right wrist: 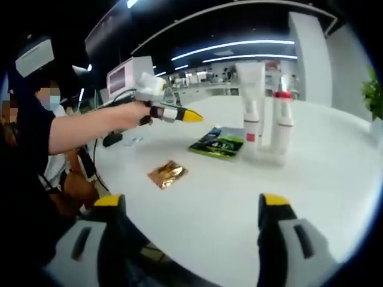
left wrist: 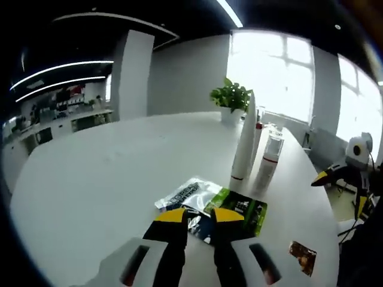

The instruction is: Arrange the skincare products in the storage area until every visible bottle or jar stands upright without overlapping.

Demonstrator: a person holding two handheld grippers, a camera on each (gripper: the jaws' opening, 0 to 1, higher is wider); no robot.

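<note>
Three skincare containers stand upright close together on the white table (left wrist: 90, 179): a tall white tube with a red band (left wrist: 244, 143) (right wrist: 251, 101), a white bottle with a red collar (left wrist: 258, 133) (right wrist: 282, 119), and a pale pump bottle (left wrist: 269, 158). In front of them lie a silver sachet (left wrist: 184, 194) and a green-black sachet (left wrist: 242, 210) (right wrist: 218, 143), overlapping. A gold sachet (left wrist: 302, 257) (right wrist: 167, 173) lies apart. My left gripper (left wrist: 200, 216) (right wrist: 191, 116) hovers over the sachets, jaws slightly apart and holding nothing. My right gripper (right wrist: 191, 206) (left wrist: 320, 176) is wide open, short of the table edge.
A potted green plant (left wrist: 231, 98) (right wrist: 374, 95) stands behind the containers. A person's arm (right wrist: 90, 128) reaches in from the left, holding the left gripper. A screen-like device (right wrist: 128, 75) and cables sit at the far table edge. Bare table spreads left of the sachets.
</note>
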